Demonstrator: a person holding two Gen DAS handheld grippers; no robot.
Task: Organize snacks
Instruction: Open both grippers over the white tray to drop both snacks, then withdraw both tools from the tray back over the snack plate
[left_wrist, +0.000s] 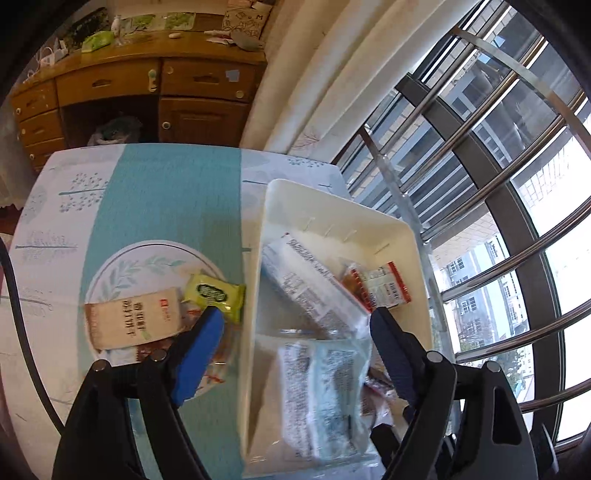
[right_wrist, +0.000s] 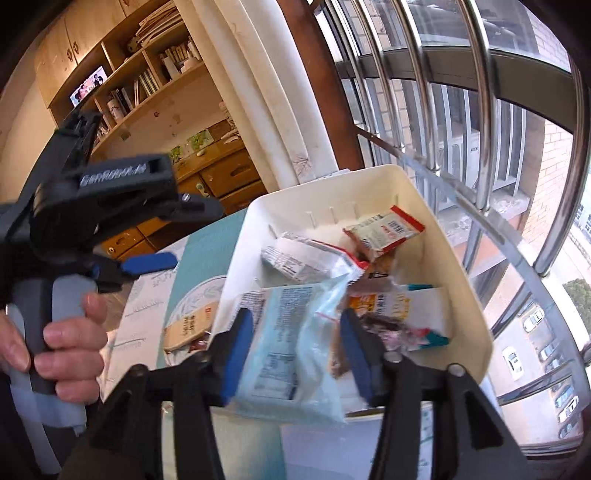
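Your left gripper (left_wrist: 295, 325) hangs over the near half of the cream rectangular plastic bin (left_wrist: 332, 199). Its blue-padded fingers (left_wrist: 199, 350) are spread wide and released; nothing is pressed between them. The left finger sits over the round white plate with a leaf print (left_wrist: 122, 266), the right finger over the bin.

Your right gripper (right_wrist: 295, 343) points down at the near end of the same bin (right_wrist: 369, 173). Its fingers (right_wrist: 236, 354) are parted, with the pale blue transparent snack packet (right_wrist: 284, 332) lying loose between them. The pads do not press on it.

Inside the bin, a white printed sachet with a red edge (right_wrist: 306, 258) lies at the middle. A small red-and-white packet (right_wrist: 384, 229) rests at the far right.

On the plate, left of the bin, you find a beige rectangular biscuit pack (left_wrist: 136, 317) and a yellow-green wrapped snack (left_wrist: 214, 295), touching each other. The plate stands on the table with a teal-and-white patterned cloth (left_wrist: 166, 192).
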